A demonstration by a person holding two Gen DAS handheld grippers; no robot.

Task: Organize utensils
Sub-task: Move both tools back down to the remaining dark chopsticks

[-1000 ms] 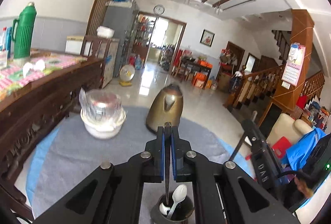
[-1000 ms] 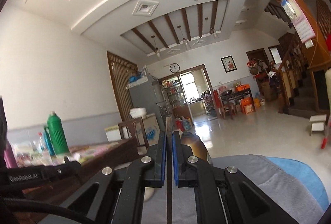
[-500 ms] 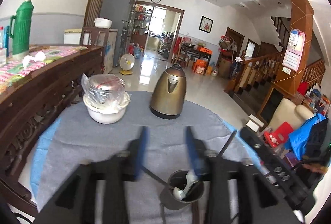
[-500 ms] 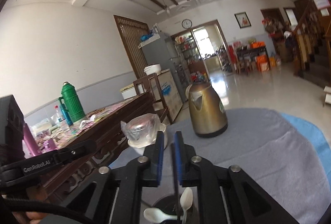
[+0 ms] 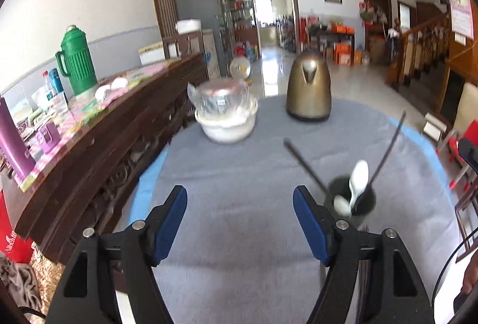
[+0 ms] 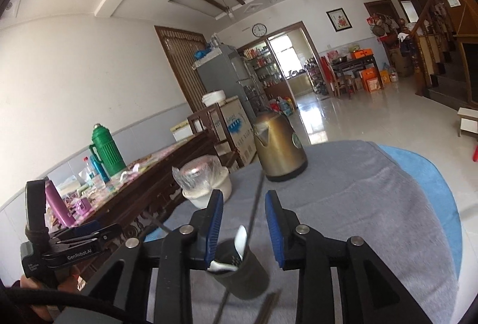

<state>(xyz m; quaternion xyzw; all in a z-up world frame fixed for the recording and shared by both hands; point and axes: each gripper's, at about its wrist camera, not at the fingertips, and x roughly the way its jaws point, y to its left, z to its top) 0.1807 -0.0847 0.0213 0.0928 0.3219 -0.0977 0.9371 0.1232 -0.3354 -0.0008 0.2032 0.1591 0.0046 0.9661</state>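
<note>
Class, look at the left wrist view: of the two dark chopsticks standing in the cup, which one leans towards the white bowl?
The shorter-looking chopstick on the left of the dark cup. It slants up-left towards the white bowl; the other chopstick slants up-right, away from it.

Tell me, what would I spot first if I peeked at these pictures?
Probably the dark cup near the front of the grey cloth, with white spoons and black chopsticks poking out. Behind it stand a shiny gold kettle and, to its left, a white bowl holding a plastic-wrapped pot. A green flask stands on the wooden sideboard.
</note>
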